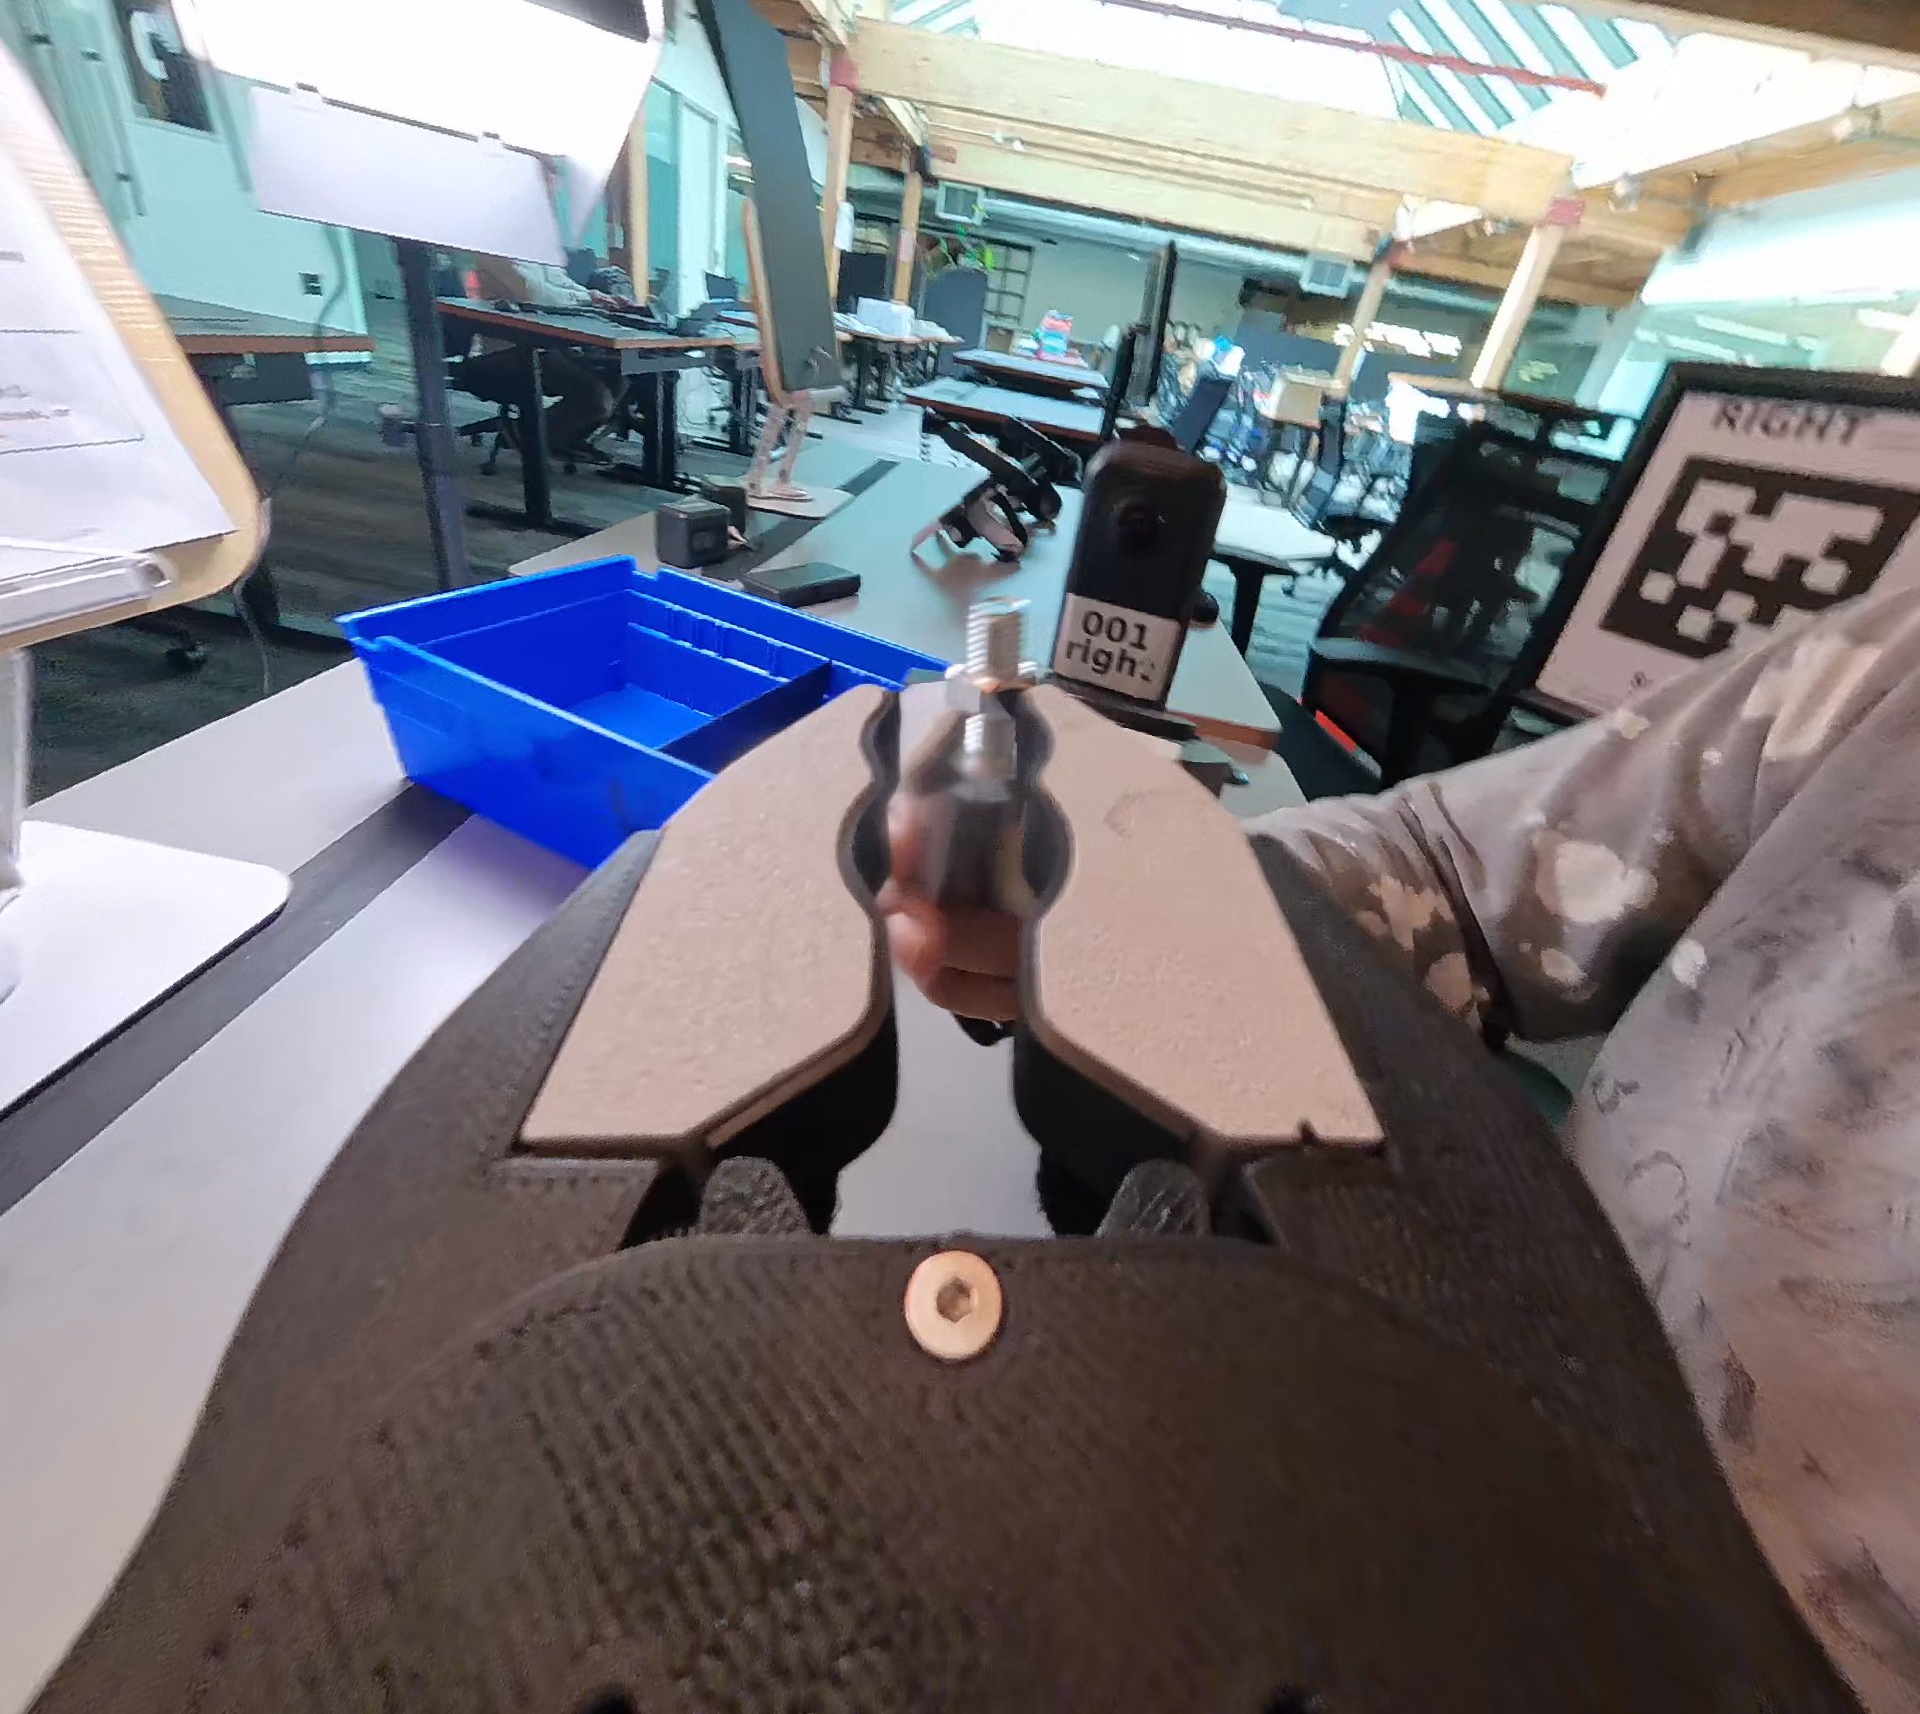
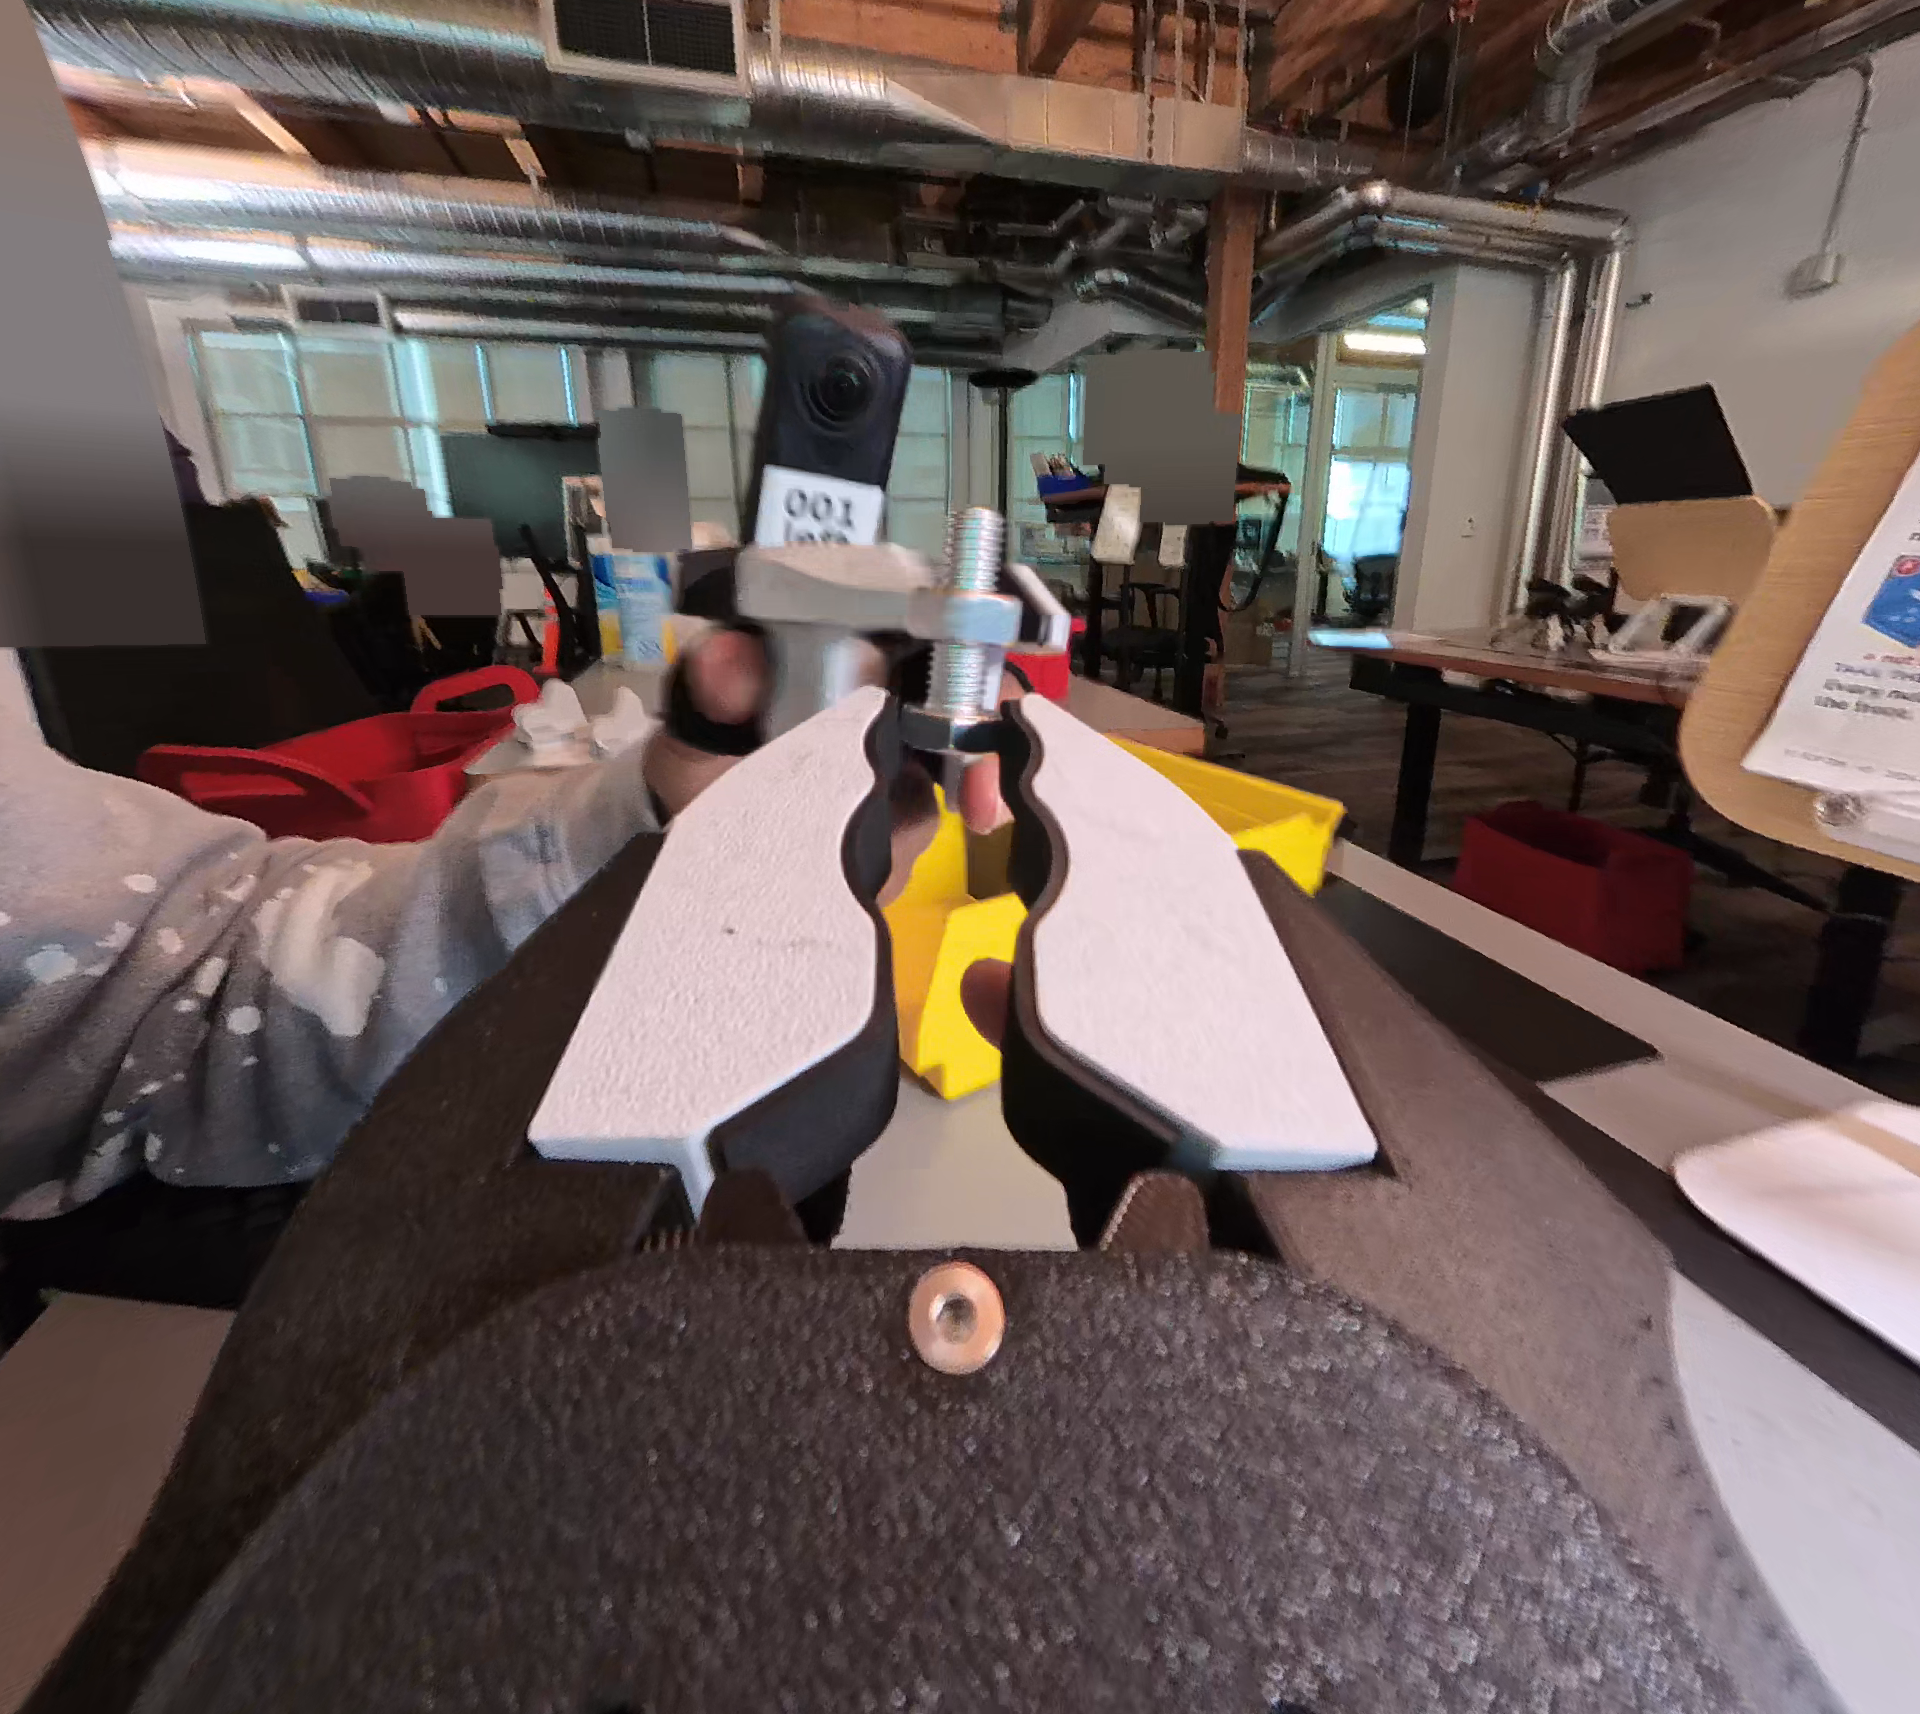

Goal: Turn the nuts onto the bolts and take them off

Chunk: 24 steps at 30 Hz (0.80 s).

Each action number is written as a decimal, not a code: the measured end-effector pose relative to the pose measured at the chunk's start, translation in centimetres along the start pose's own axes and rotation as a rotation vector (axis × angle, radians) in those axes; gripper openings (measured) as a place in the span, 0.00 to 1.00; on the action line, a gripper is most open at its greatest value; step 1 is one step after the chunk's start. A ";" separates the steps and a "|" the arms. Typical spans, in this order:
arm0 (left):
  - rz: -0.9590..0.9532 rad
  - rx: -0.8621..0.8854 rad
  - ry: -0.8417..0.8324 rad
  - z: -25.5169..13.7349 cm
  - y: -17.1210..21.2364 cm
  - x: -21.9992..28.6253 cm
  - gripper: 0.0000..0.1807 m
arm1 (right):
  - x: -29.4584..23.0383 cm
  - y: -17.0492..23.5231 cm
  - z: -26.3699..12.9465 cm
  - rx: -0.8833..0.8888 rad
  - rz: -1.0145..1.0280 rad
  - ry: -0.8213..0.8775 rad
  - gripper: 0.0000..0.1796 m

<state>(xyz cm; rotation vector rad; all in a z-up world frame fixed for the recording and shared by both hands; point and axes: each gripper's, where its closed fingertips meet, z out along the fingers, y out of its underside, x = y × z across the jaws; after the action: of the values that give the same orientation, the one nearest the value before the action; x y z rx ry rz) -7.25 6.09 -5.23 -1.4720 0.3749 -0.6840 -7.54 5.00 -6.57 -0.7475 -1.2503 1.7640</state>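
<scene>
A silver bolt (image 2: pixel 975 544) stands upright in the air between both grippers, with a hex nut (image 2: pixel 964 617) partway down its thread. My right gripper (image 2: pixel 951 731) is shut on the bolt's head from below. My left gripper (image 1: pixel 966 696) is shut on the nut (image 1: pixel 987 677). In the right wrist view its grey fingers (image 2: pixel 821 592) reach in level from the left. In the left wrist view the bolt's thread (image 1: pixel 992 625) rises above the nut, and the lower bolt is blurred between the fingers.
A blue divided bin (image 1: pixel 582 729) sits on the grey table to the left. A yellow bin (image 2: pixel 1236 807) lies beyond the right gripper, and a red basket (image 2: pixel 332 776) stands at the far left. A clipboard (image 2: pixel 1808 625) stands on the right. A person's speckled sleeve (image 1: pixel 1662 885) is close by. The tips of both grippers are at nearly the same place.
</scene>
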 end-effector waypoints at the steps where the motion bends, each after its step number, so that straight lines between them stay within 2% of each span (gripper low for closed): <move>1: -0.017 0.016 -0.081 -0.4 -0.1 -1.4 0.02 | -0.4 -0.5 -0.2 0.033 0.012 -0.038 0.10; 2: -0.002 0.019 -0.116 -0.7 -0.1 -2.1 0.03 | -0.7 -0.7 -0.2 0.040 0.019 -0.059 0.10; 9: -0.002 0.015 0.024 0.1 -0.2 0.6 0.13 | 0.0 -0.2 -0.1 0.025 0.014 -0.010 0.10; 13: 0.007 0.000 0.001 0.4 0.1 0.4 0.14 | 0.0 -0.2 0.0 0.024 0.007 0.000 0.10; 15: -0.012 0.014 -0.102 -0.3 -0.2 -1.5 0.03 | -0.4 -0.8 -0.3 0.058 0.026 -0.043 0.10; 18: -0.021 0.018 -0.087 -0.9 -0.4 -1.7 0.08 | -0.4 -1.1 -0.3 0.057 0.007 -0.034 0.10; 24: -0.011 -0.008 0.006 0.4 0.0 0.6 0.15 | 0.1 -0.1 0.0 0.018 0.005 0.007 0.10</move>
<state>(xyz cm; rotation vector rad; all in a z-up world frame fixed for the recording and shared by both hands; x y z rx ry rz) -6.55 6.03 -5.09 -1.4806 0.3752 -0.6967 -7.58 5.10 -6.45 -0.7464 -1.2275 1.7731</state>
